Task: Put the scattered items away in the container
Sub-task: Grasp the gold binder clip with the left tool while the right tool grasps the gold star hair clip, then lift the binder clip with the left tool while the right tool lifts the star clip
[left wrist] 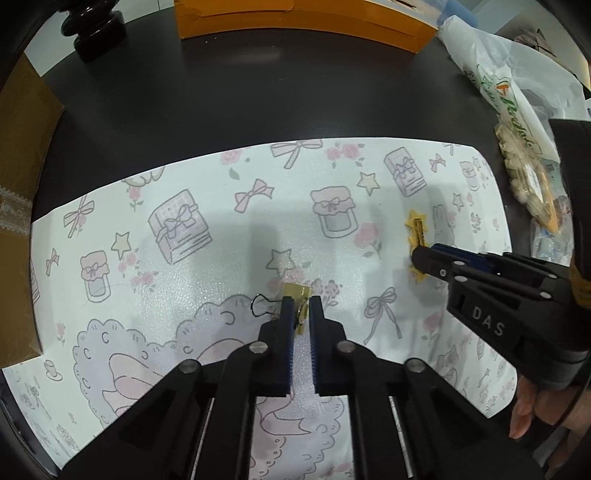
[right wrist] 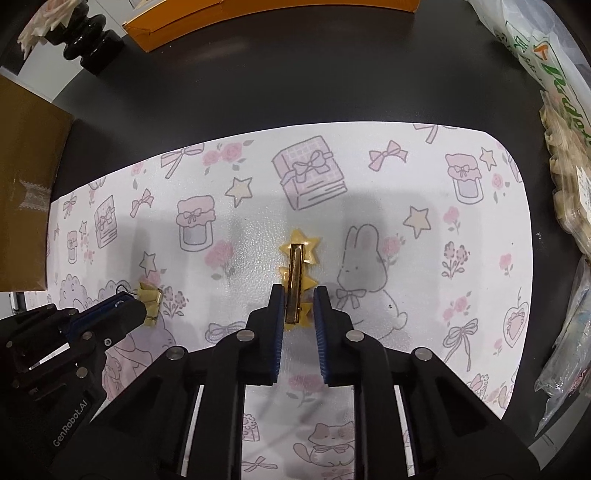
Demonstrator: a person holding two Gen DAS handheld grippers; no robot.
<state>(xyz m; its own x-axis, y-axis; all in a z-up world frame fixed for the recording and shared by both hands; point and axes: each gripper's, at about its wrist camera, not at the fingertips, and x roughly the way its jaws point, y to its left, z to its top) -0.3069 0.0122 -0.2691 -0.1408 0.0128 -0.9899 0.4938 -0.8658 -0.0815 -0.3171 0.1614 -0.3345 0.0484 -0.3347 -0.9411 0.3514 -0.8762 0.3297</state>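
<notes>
A gold binder clip (left wrist: pixel 295 293) with a black wire handle lies on the patterned mat (left wrist: pixel 207 280). My left gripper (left wrist: pixel 301 308) is low over it, open by a narrow gap. The clip sits between the fingertips, against the left finger. The right wrist view shows the same clip (right wrist: pixel 151 297) at the left gripper's tip (right wrist: pixel 142 314). A yellow star hair clip (right wrist: pixel 297 258) with a gold metal bar lies mid-mat. My right gripper (right wrist: pixel 299 295) is open, one finger on each side of its near end. An orange box (left wrist: pixel 295 22) stands at the table's far edge.
A brown cardboard box (left wrist: pixel 22 184) stands at the left edge of the dark table (left wrist: pixel 258 92). A black turned stand (left wrist: pixel 96 29) is at the far left. Plastic bags of snacks (left wrist: pixel 517 122) crowd the right side. A hand (left wrist: pixel 524 417) holds the right gripper.
</notes>
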